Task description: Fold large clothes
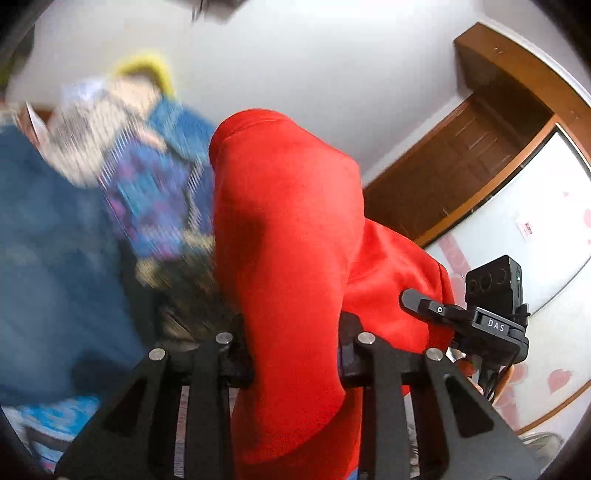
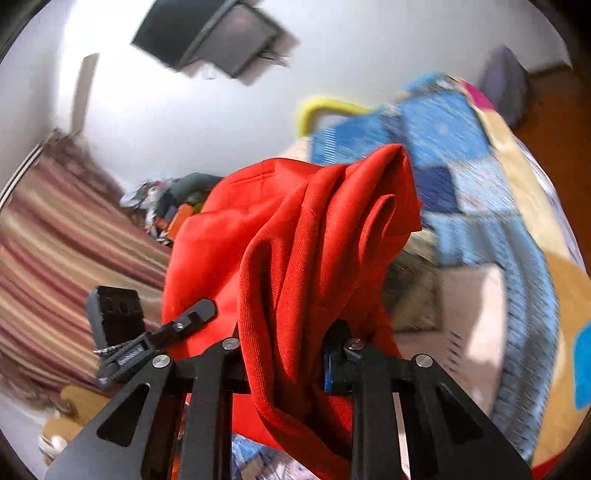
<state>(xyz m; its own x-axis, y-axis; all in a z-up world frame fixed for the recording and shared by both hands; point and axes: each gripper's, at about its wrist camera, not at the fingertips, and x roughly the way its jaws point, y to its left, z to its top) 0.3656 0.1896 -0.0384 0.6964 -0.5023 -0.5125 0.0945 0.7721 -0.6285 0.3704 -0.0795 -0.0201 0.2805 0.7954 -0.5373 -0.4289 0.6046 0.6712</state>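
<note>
1. Two grippers hold our red garment point(image 1: 288, 229): the left gripper point(image 1: 295, 354) has its jaws pinching a thick fold.
2. Our right gripper point(image 2: 286, 354) pinches bunched folds of the same cloth.
3. We see the garment lifted above the patchwork bed cover point(image 2: 461, 155), which is blurred behind it.

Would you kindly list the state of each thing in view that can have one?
Red garment: lifted, bunched, gripped in both grippers.
Left gripper: shut on the red garment.
Right gripper: shut on the red garment.
Wooden door: closed.
Wall screen: dark.
Patterned blue blanket: spread out.
</note>
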